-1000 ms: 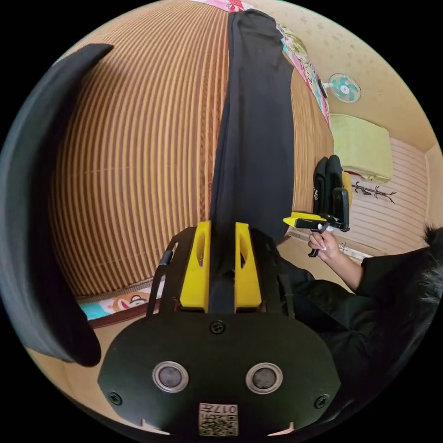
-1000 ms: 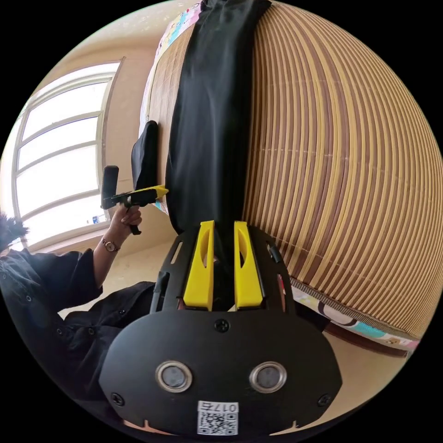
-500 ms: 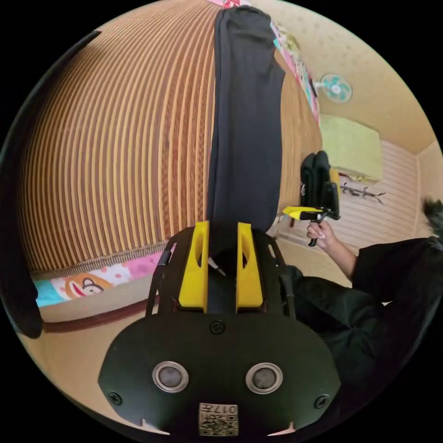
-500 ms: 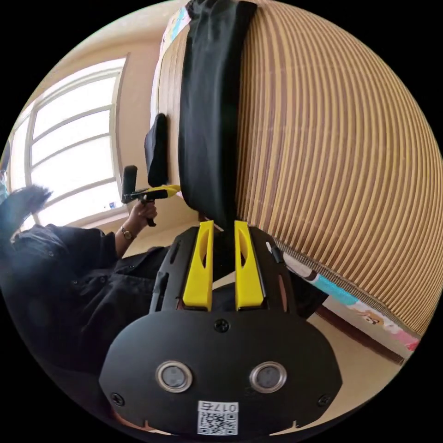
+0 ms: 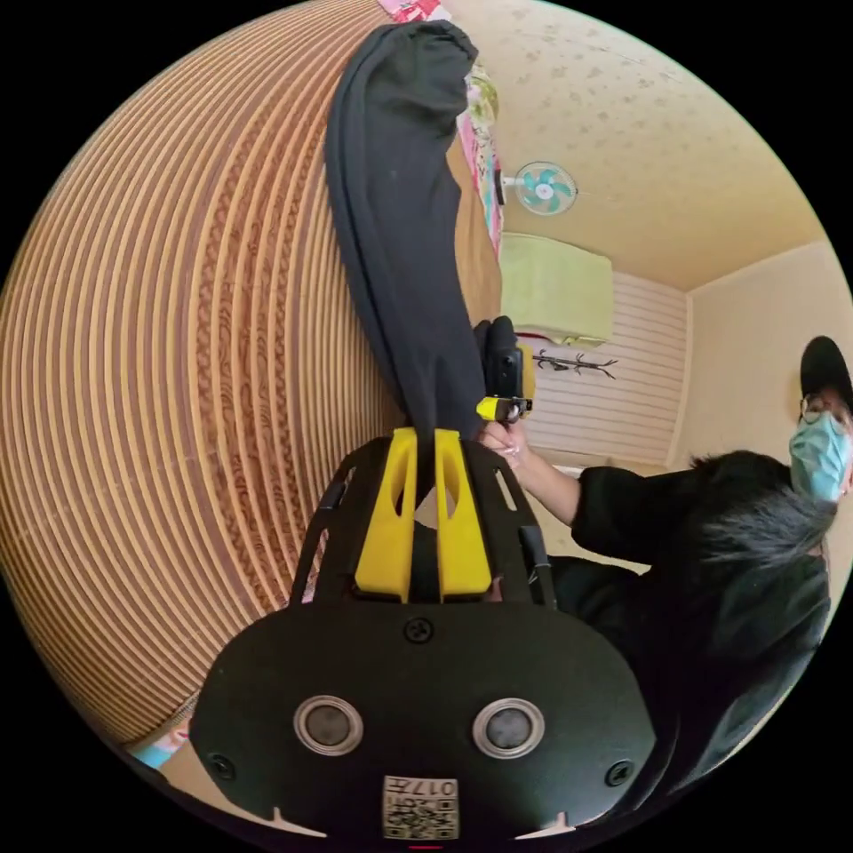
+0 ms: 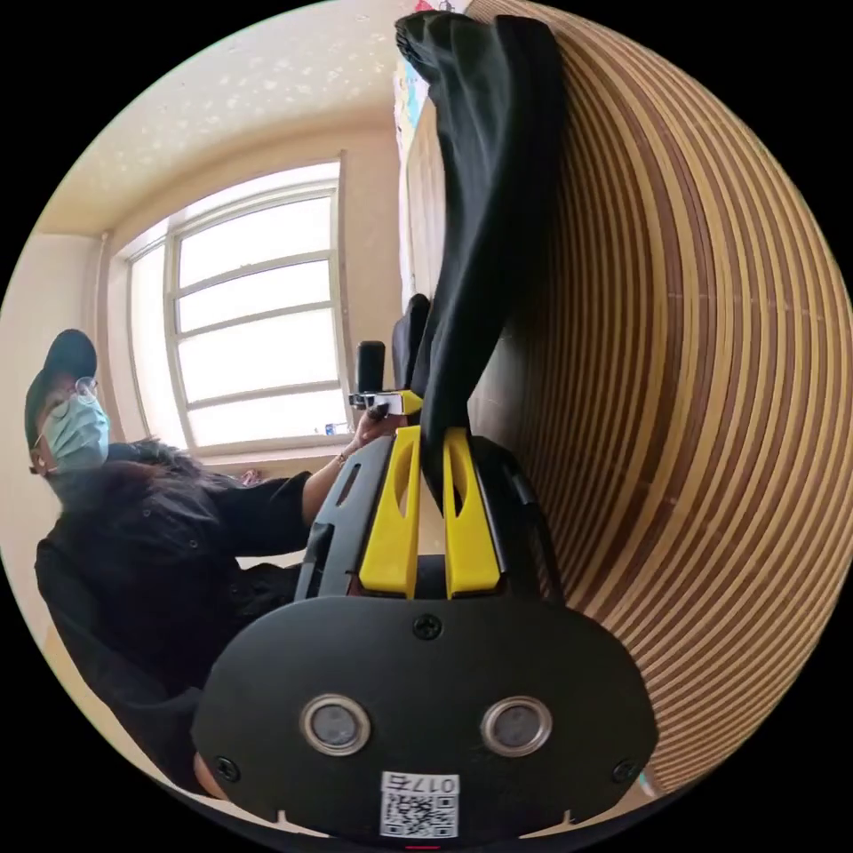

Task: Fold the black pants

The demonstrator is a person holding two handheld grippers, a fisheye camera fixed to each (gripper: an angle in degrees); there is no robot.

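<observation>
jaws clamp black pants (image 5: 400,231); far end cut off at rim.

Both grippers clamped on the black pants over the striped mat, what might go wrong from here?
1. The left gripper and right gripper each pinch just an edge of the black pants; fabric may slip out.
2. The far end still lies on the striped mat, so it may drag and bunch.

Black pants (image 5: 400,231); brown-and-tan striped mat (image 5: 178,355); yellow jaws; teal fan (image 5: 544,188); pale green cloth (image 5: 555,289).
</observation>
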